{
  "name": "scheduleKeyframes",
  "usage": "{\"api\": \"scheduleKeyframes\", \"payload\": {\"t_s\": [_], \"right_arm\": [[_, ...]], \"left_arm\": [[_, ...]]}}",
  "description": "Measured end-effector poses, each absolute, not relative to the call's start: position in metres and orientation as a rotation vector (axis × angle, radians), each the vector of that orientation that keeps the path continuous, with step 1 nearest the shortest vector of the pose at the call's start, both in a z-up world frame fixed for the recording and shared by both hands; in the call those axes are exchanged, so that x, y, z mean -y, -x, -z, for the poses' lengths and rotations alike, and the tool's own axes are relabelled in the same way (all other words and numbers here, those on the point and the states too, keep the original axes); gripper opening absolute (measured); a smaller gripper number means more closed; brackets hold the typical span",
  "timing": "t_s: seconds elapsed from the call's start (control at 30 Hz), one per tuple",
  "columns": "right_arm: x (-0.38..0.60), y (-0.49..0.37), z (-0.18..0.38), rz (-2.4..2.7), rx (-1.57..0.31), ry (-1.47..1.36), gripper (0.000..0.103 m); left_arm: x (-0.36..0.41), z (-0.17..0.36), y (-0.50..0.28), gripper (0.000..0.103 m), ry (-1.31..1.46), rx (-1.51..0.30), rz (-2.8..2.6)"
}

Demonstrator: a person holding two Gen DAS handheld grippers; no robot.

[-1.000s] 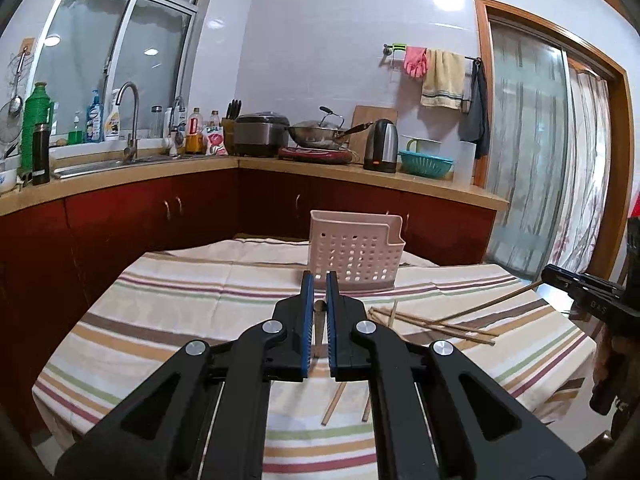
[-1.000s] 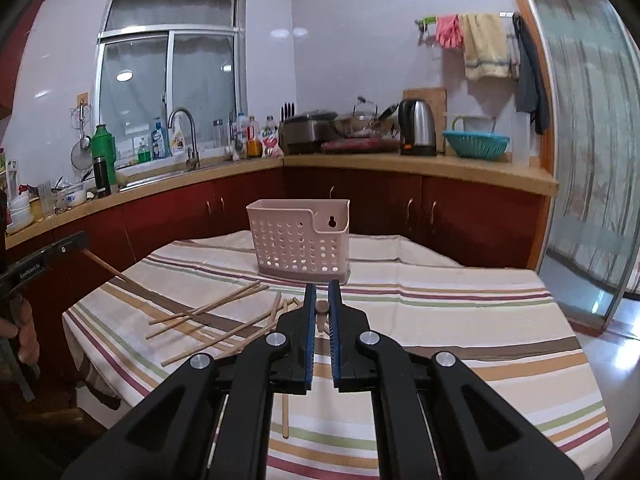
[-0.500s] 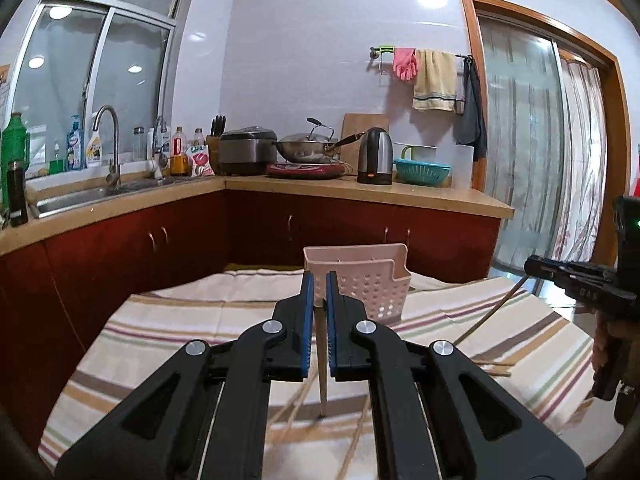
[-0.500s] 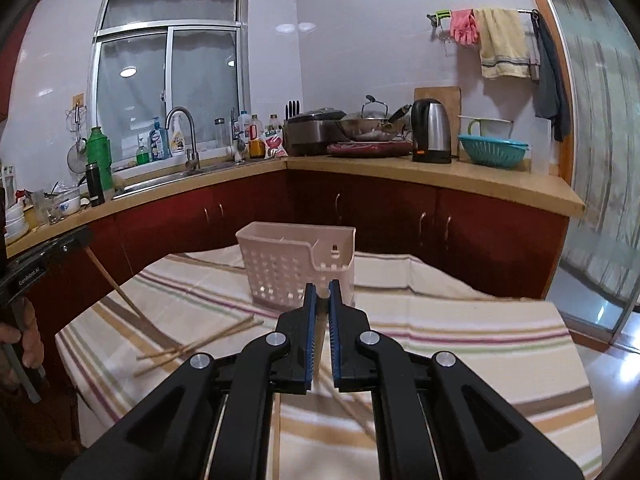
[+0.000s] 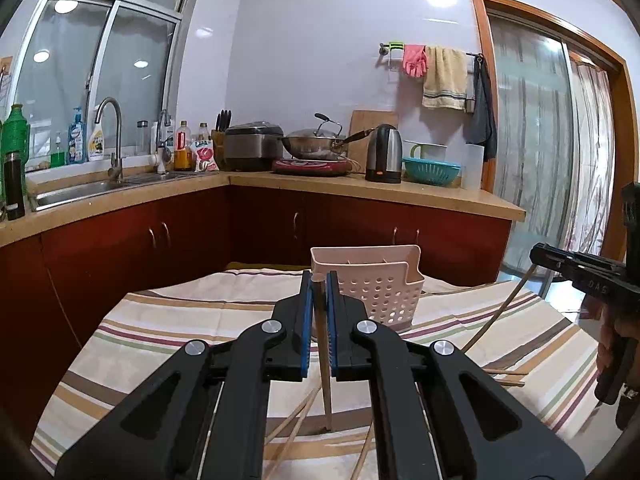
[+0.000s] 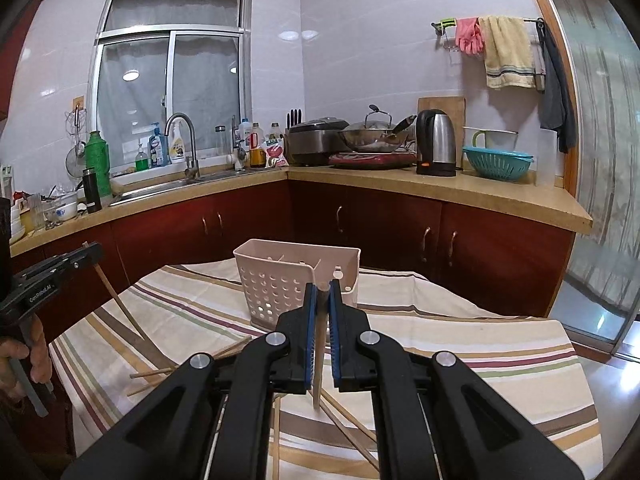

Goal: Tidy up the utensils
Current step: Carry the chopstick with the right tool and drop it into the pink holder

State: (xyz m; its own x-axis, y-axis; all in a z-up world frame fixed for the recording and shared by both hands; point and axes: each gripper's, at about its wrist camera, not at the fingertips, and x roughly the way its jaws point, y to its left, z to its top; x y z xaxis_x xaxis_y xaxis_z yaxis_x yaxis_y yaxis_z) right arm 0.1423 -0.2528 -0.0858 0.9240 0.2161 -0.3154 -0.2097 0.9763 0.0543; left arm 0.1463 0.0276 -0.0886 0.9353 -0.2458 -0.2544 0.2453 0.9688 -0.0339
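Nearest us, left tongs: our left tongs point(image 5: 319, 280) are narrowed onto a chopstick point(image 5: 324, 356), which hangs almost upright between the blue pads, its lower tip above the striped cloth.
Nearest us, right tongs: our right tongs point(image 6: 321, 287) are likewise closed on a second chopstick point(image 6: 318, 360), also near upright, its tip hanging short of the cloth.
Each tongs seen from the other side: from the left wrist we see the right tongs point(image 5: 538, 254) to the right of the basket with its chopstick slanting down toward the table; from the right wrist we see the left tongs point(image 6: 90, 251) to the left of the basket, its chopstick slanting down likewise.
Table: we work over a table point(image 6: 500, 344) covered by a cloth with brown, green and purple stripes.
Loose chopsticks: we count several loose chopsticks point(image 6: 192, 364) lying flat on the cloth in front of the basket, closer to us than it; some run under the tongs and are partly hidden.
Basket: we see the pale perforated utensil basket point(image 6: 280, 284) standing upright on the cloth just beyond both tongs tips, with thin dividers inside.
Behind the basket: we see dark red cabinets point(image 6: 380, 224) under a tan worktop, carrying a kettle point(image 6: 436, 142), a wok point(image 6: 372, 136) and a teal colander point(image 6: 498, 162).
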Motion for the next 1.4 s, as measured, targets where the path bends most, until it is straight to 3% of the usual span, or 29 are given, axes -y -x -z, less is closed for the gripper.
{"api": "scheduleKeyframes", "payload": {"t_s": [0.33,0.57,1.1,1.4], "right_arm": [[0.252,-0.152,0.089,-0.204,-0.317,-0.028,0.007],[0.256,-0.156,0.057,-0.226,-0.265,-0.043,0.007],[0.271,-0.246,-0.016,-0.248,-0.125,-0.08,0.007],[0.269,-0.307,0.023,-0.266,-0.234,-0.131,0.007]], "left_arm": [[-0.024,0.092,-0.153,0.006,-0.003,-0.27,0.277],[-0.028,0.057,-0.164,0.006,0.015,-0.234,0.326],[0.0,-0.05,-0.277,0.006,0.071,-0.083,0.389],[0.016,-0.016,-0.342,0.006,0.095,-0.164,0.364]]}}
